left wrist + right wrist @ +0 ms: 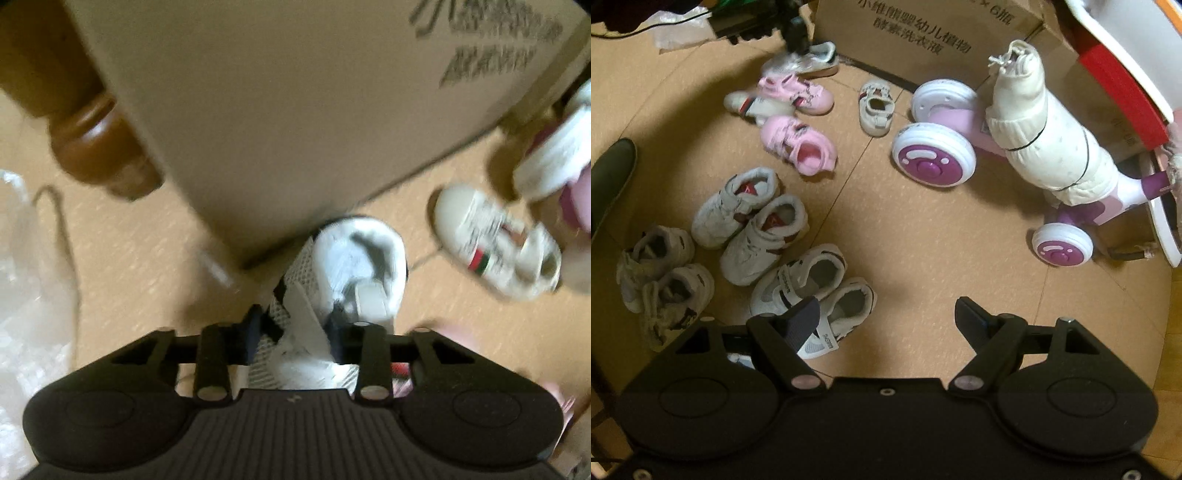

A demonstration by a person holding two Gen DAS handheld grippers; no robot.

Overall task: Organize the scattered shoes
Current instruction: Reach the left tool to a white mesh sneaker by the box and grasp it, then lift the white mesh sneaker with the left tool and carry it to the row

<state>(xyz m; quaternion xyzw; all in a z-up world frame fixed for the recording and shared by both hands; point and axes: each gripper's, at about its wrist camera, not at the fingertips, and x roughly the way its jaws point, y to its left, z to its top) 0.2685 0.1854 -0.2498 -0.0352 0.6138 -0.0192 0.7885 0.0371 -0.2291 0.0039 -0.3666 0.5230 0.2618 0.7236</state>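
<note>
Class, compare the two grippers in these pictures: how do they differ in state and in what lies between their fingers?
The left gripper is shut on a white mesh shoe; the right gripper is open with only bare floor between its fingers. The left gripper sits close to a cardboard box; the right gripper hangs back, overlooking paired shoes. Both are black two-finger tools.

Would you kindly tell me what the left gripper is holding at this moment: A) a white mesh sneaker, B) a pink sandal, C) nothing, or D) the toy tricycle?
A: in the left wrist view, the left gripper is clamped on a white mesh sneaker beside the cardboard box.
</note>
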